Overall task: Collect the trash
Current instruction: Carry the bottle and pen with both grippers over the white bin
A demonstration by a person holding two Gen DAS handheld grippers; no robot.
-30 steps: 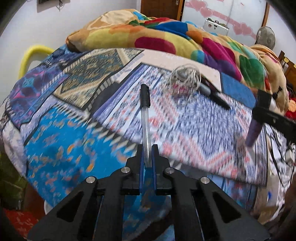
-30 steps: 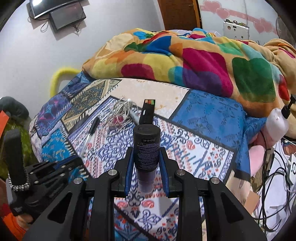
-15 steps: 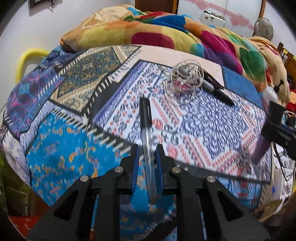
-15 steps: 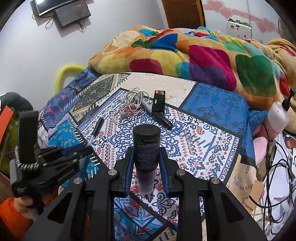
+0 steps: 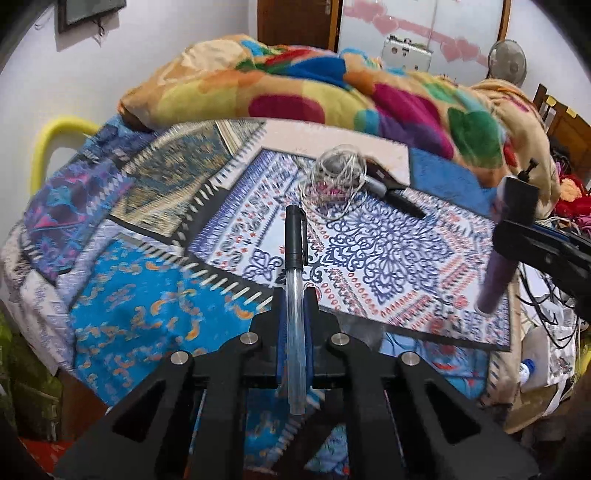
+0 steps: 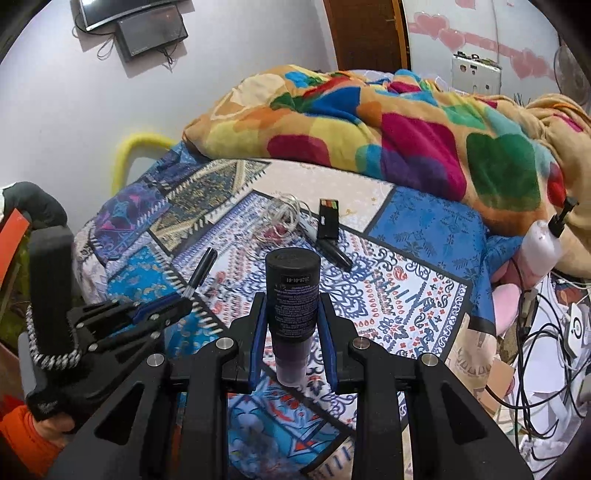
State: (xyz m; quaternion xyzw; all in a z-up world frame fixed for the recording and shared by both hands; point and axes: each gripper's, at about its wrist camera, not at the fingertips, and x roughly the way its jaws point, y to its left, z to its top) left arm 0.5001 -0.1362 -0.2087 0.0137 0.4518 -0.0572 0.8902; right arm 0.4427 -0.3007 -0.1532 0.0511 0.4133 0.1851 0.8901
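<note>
My left gripper (image 5: 295, 299) is shut on a clear pen with a black cap (image 5: 294, 258) and holds it above the near edge of the bed. It also shows in the right wrist view (image 6: 184, 304) at the left. My right gripper (image 6: 291, 306) is shut on a dark purple tube (image 6: 292, 291), cap end away from me; it shows in the left wrist view (image 5: 498, 266) at the right. On the patterned bedsheet (image 5: 388, 251) lie a tangle of white cable (image 5: 338, 173), a black marker (image 5: 395, 194) and a small black box (image 6: 328, 218).
A bright multicoloured blanket (image 6: 388, 129) is heaped at the back of the bed. A yellow bar (image 6: 129, 155) stands at the bed's left. A white spray bottle (image 6: 541, 247) and loose cables (image 6: 535, 354) lie at the right. A screen (image 6: 151, 29) hangs on the wall.
Both grippers have drawn back a little from the bed with their objects still held. The pen sits further back between the left fingers. The items on the sheet have not moved.
</note>
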